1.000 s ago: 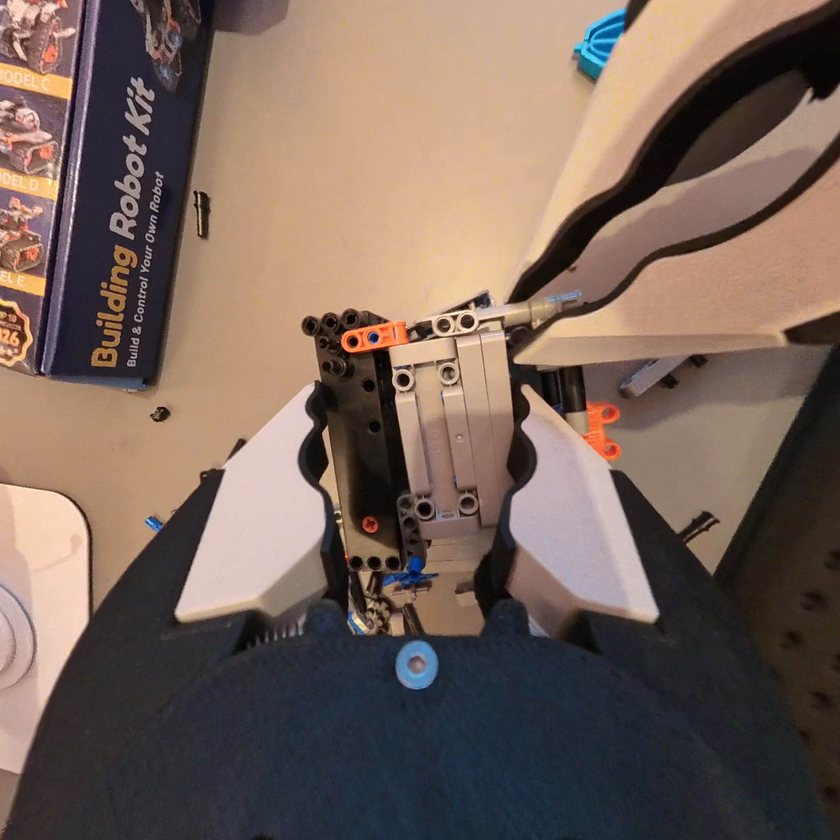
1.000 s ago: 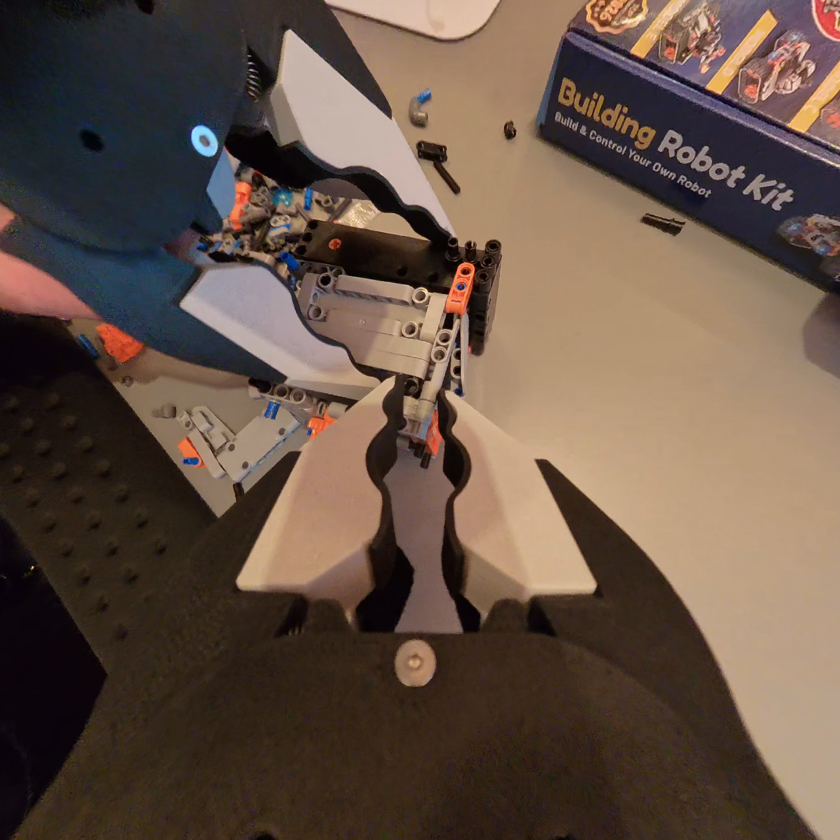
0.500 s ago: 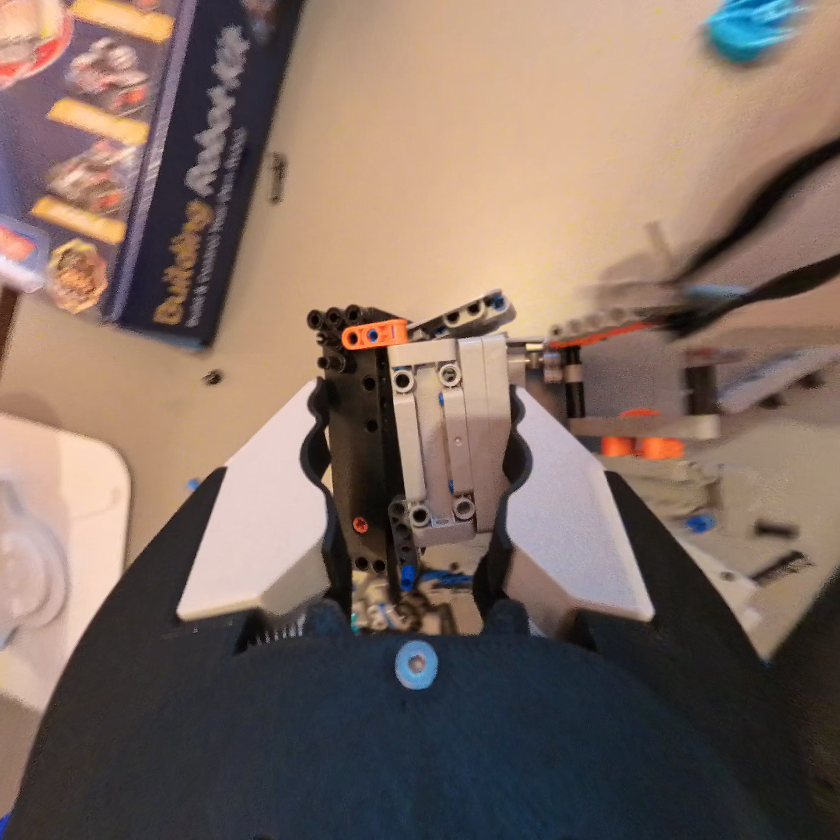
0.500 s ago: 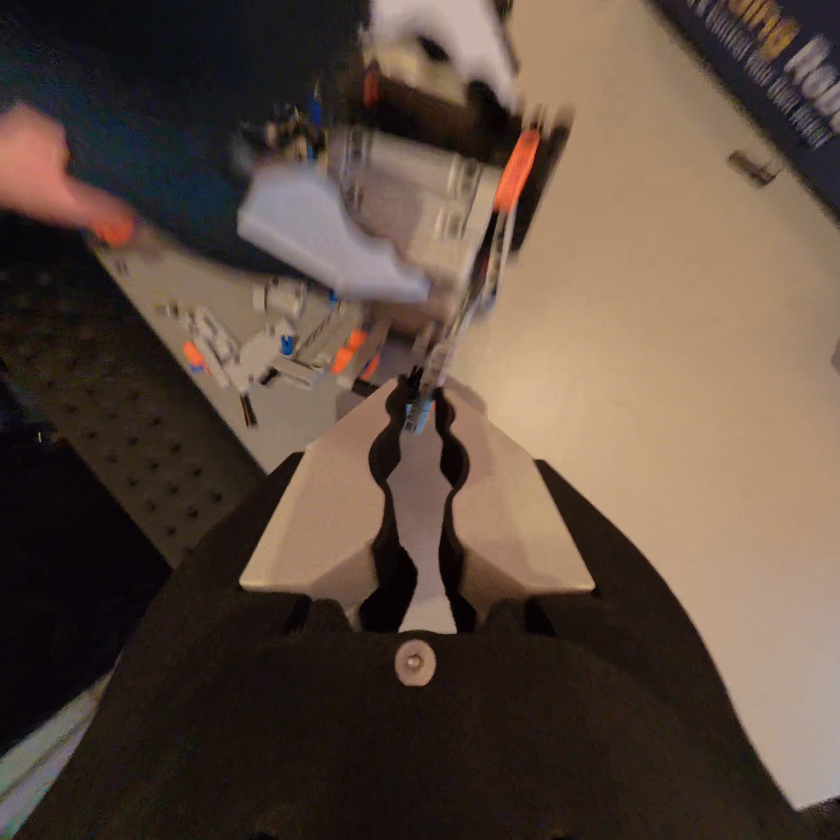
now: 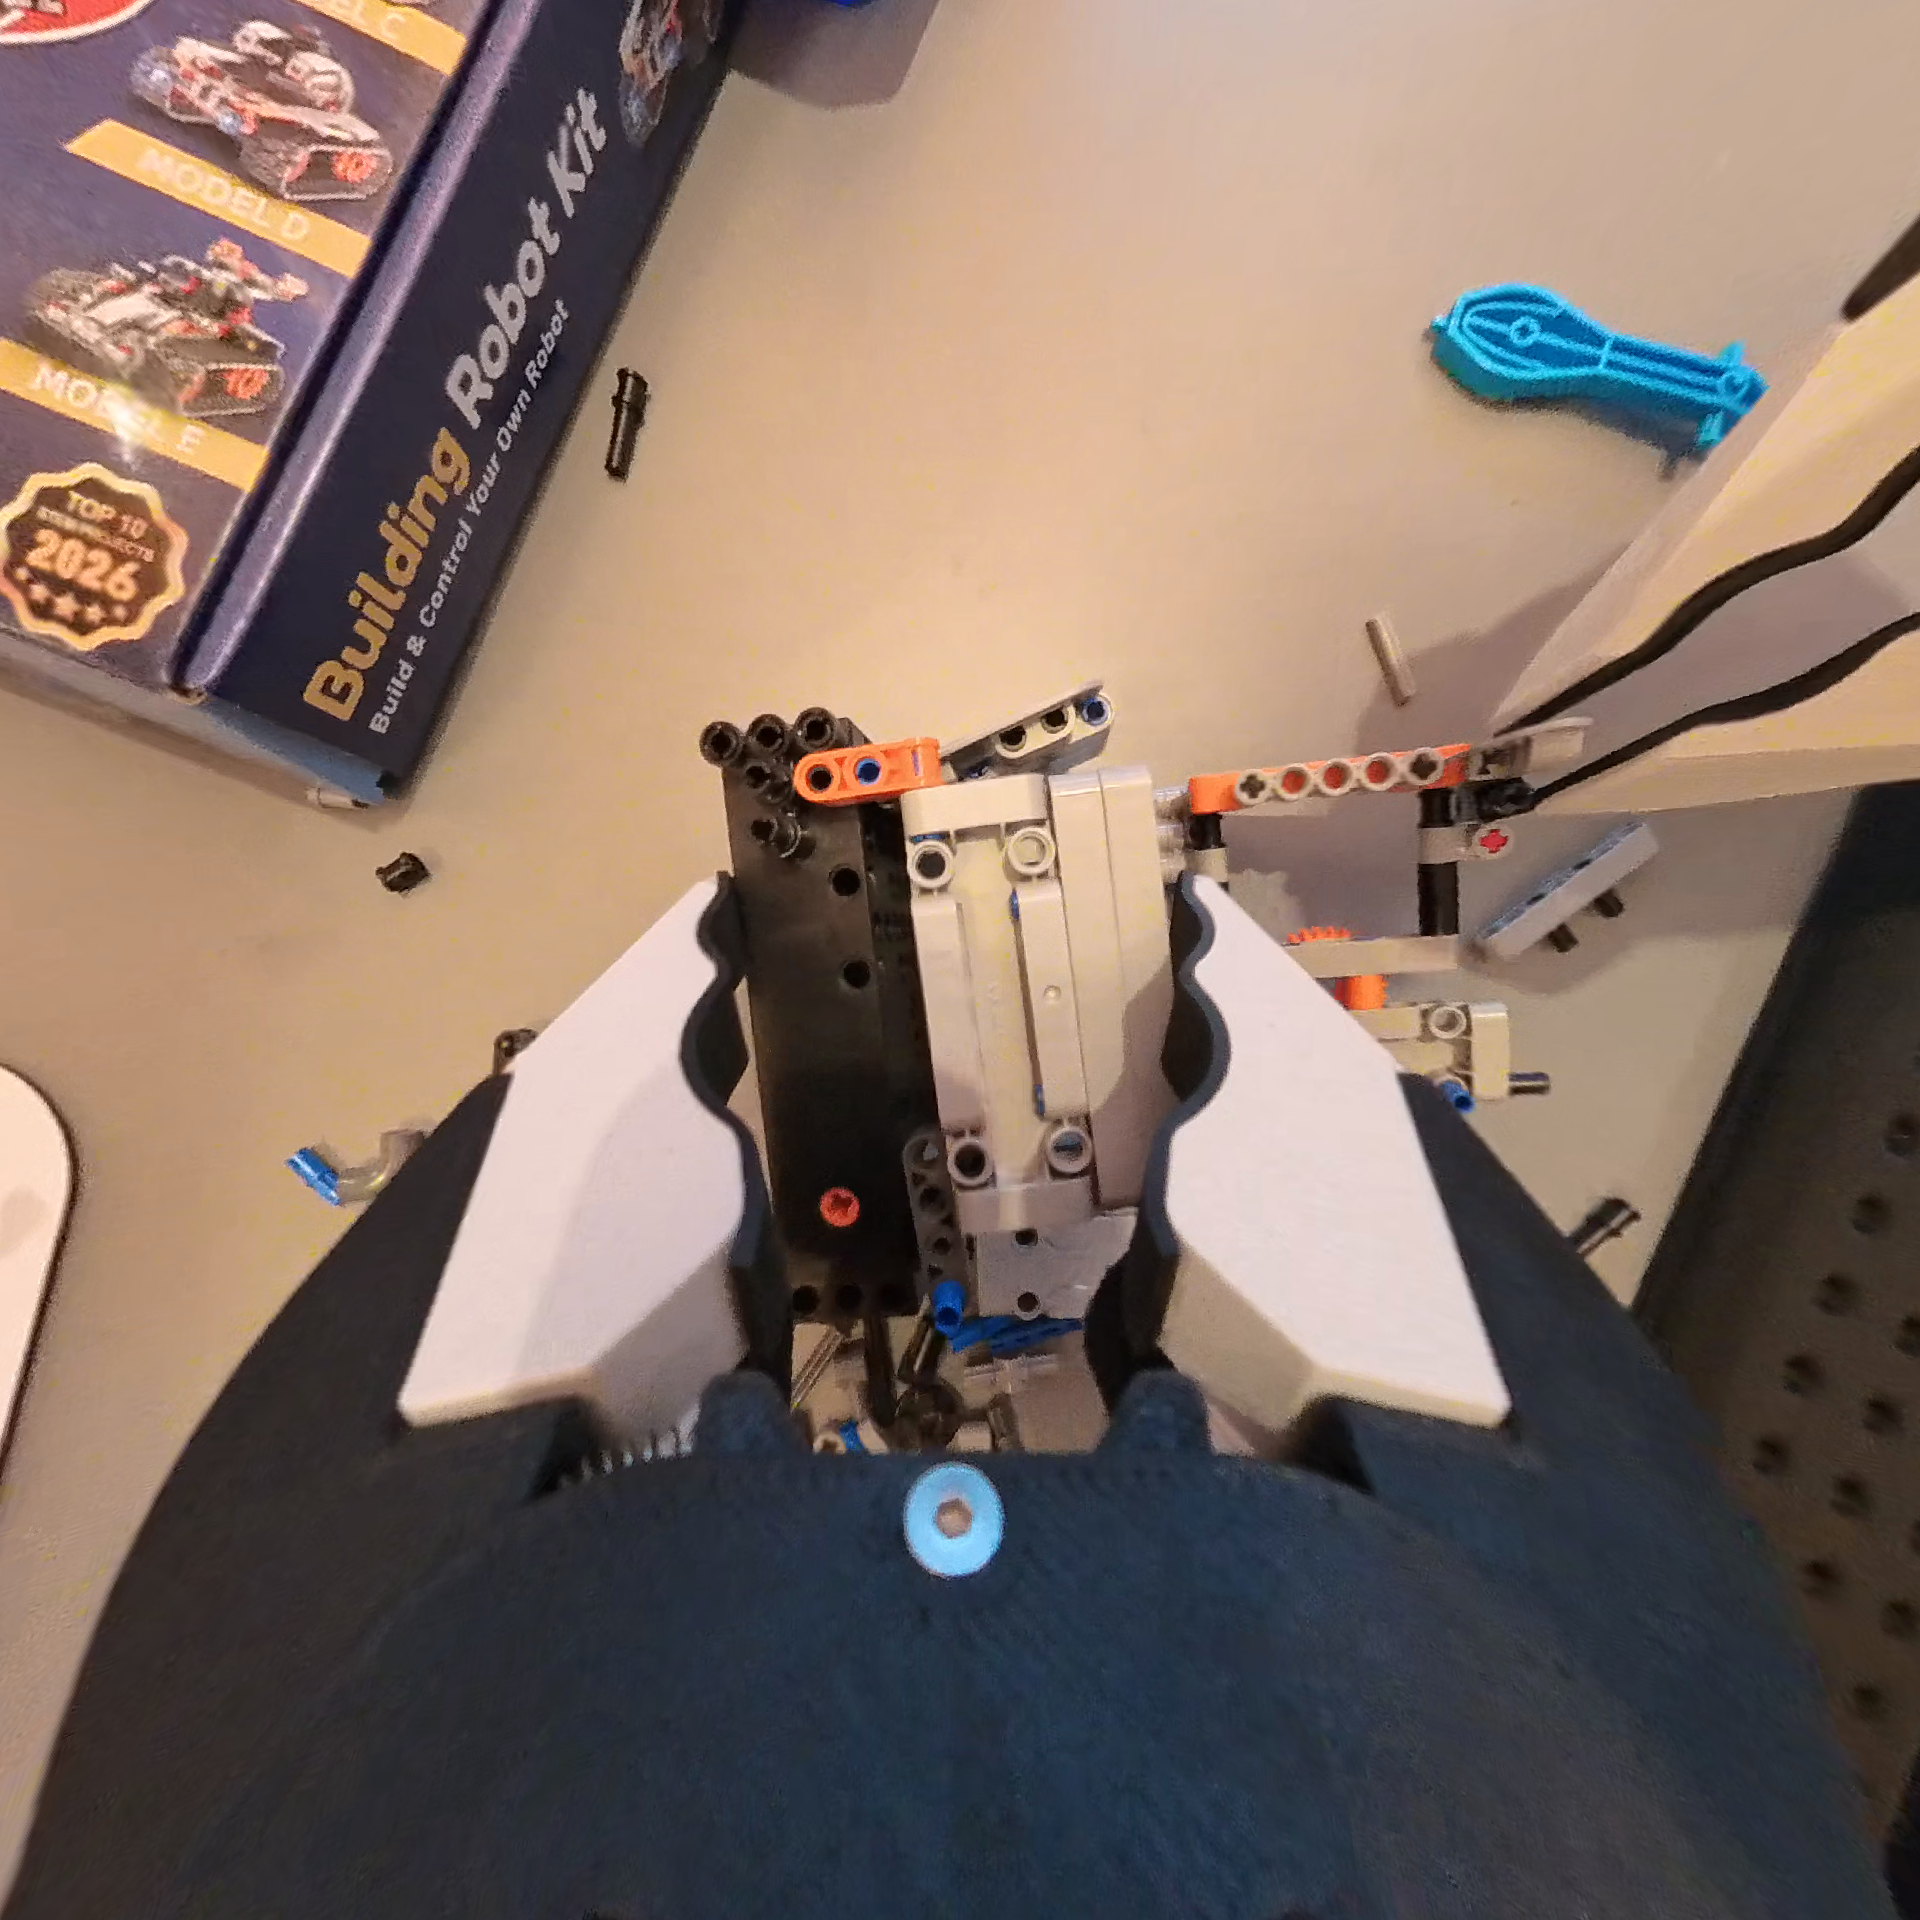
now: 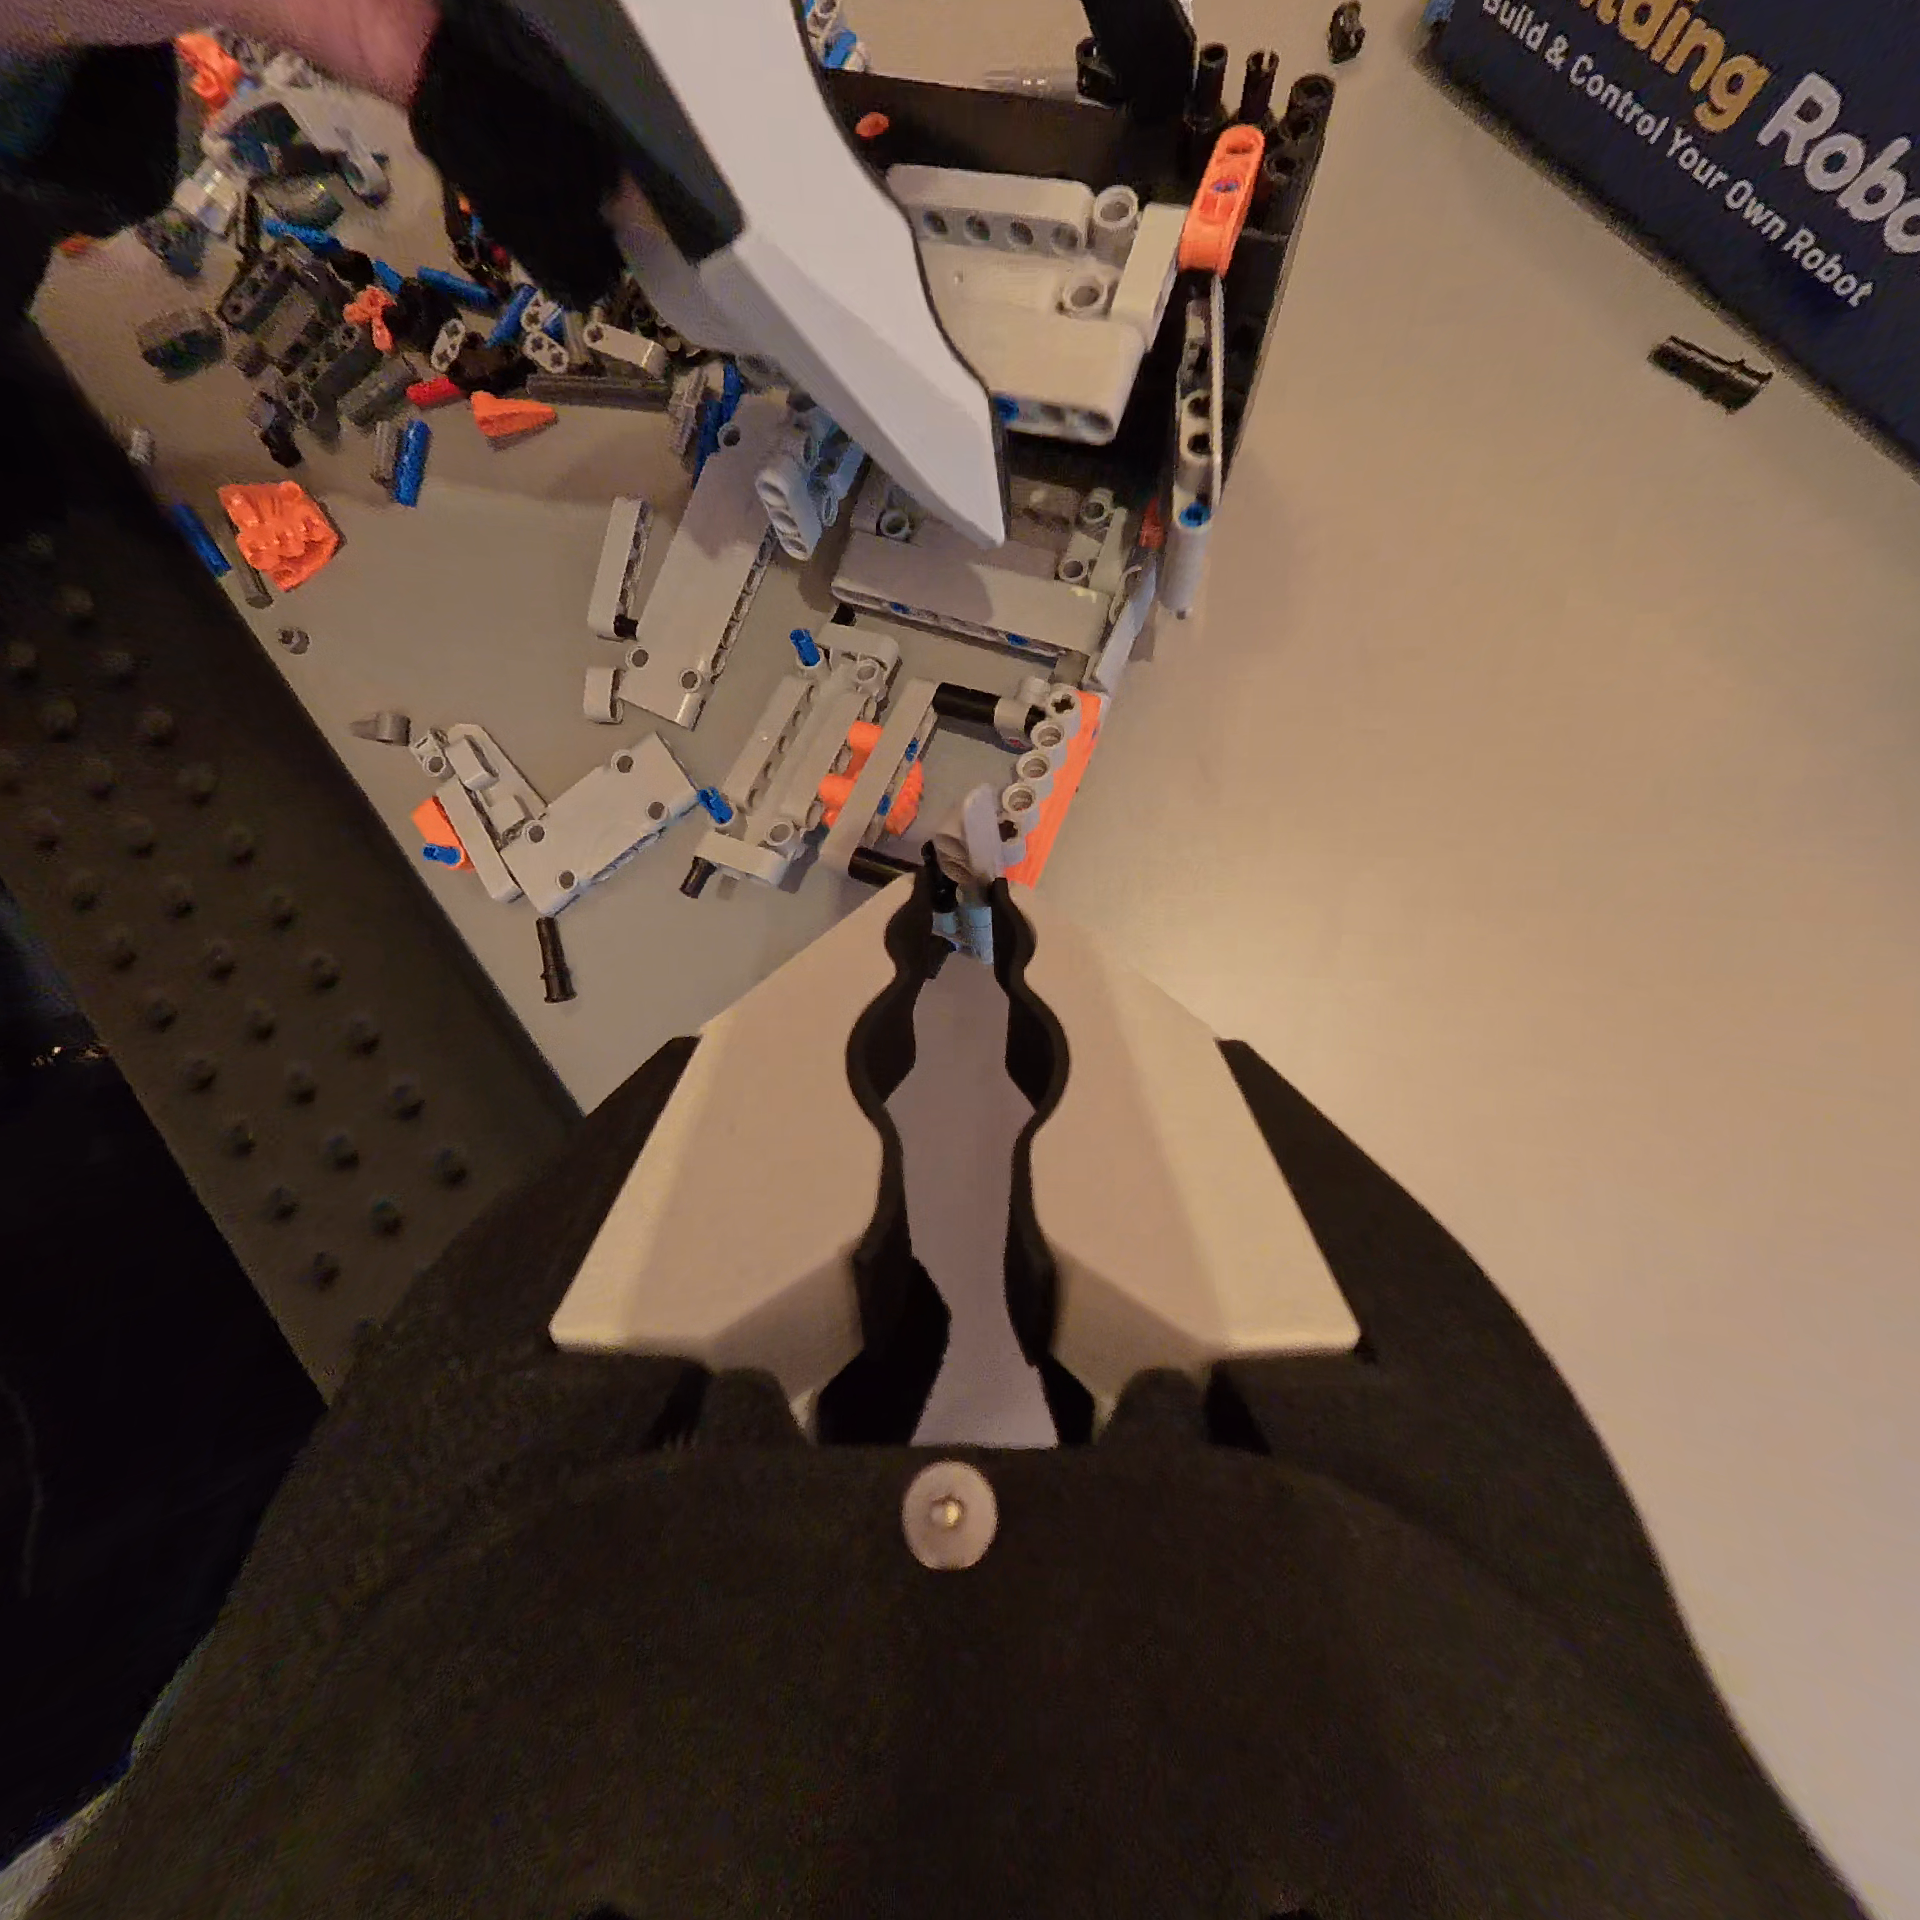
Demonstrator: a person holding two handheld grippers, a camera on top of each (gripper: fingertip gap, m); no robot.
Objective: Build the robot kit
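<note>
My left tool clamps black-grey block between both fingers, held above worktop. My right tool nearly closed, tips pinching small pin at end of orange beam. Frame under beam lies on worktop. Loose parts scattered left. Blue box far side; blue lever near right tool.

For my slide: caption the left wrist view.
Left gripper clamps a black-and-grey brick assembly above the table.
</note>
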